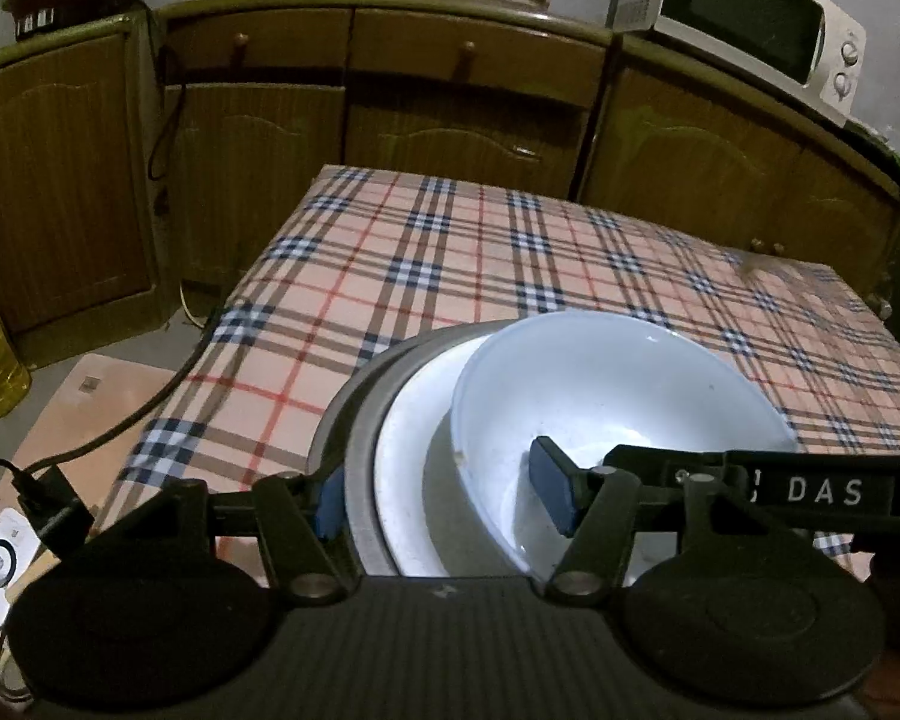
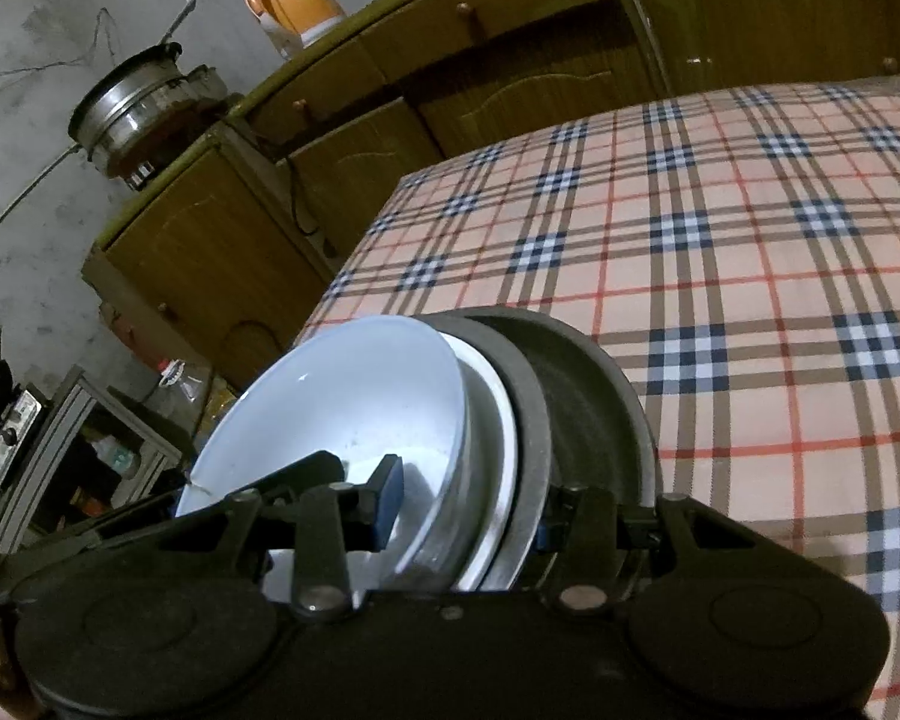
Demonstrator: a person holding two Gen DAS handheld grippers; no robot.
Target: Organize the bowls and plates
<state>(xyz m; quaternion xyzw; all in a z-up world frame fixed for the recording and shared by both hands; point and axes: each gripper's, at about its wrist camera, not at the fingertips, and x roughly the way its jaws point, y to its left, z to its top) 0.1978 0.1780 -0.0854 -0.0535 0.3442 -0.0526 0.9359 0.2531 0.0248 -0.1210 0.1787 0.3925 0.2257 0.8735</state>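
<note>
Gripping stack: left claw (image 1: 444, 495), right claw (image 2: 468, 504) both clamped | 1 white bowl (image 1: 600, 396) | 2 plates (image 1: 402, 450)

Each claw is built of matte black plastic. The left claw (image 1: 444, 498) has a wide ribbed body across the bottom of its view, flanked by two large round black discs. Two angled link arms rise from silver pivot screws to its fingers (image 1: 555, 492), which carry dark blue rectangular pads. The other claw's black bar in this view bears white letters reading "DAS". A sliver of skin shows at the lower right edge. The right claw (image 2: 468, 507) has the same black body, paired round discs, silver pivot screws and link arms, with blue pads on its fingertips (image 2: 390, 495).
</note>
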